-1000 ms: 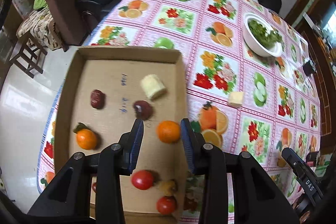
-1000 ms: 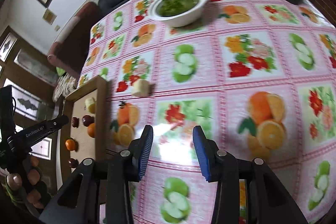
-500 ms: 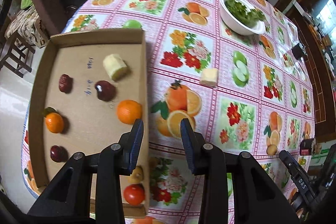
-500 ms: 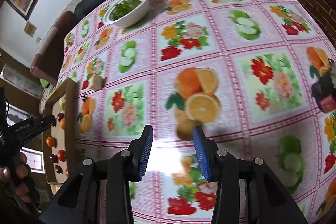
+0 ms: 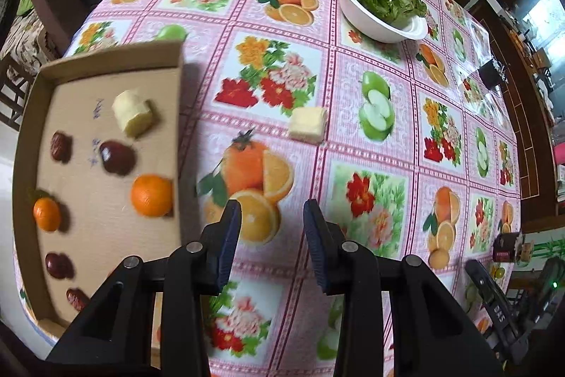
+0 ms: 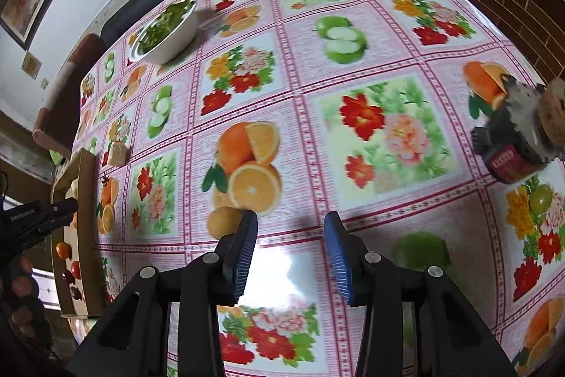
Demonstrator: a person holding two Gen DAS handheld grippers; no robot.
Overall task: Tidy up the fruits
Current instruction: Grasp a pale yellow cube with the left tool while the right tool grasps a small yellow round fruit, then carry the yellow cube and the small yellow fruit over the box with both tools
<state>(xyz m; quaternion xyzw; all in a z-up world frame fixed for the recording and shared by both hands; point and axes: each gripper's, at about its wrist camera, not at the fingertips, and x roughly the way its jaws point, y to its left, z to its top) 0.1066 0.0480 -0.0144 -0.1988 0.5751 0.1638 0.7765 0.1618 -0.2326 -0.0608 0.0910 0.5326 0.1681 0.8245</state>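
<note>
My left gripper (image 5: 272,218) hangs part open and empty above the printed orange on the pink fruit-patterned tablecloth (image 5: 353,94), just right of the shallow brown cardboard tray (image 5: 28,129) that holds the sorted fruit. My right gripper (image 6: 289,232) is also part open with nothing in it. A small round yellow fruit (image 6: 222,221) lies just left of its left finger, and a pale yellow cut chunk (image 5: 306,123) lies loose farther off, beyond my left fingers. I judge the round fruit is next: I should centre my right fingers over it, drop low, and close gently so it can't roll off.
</note>
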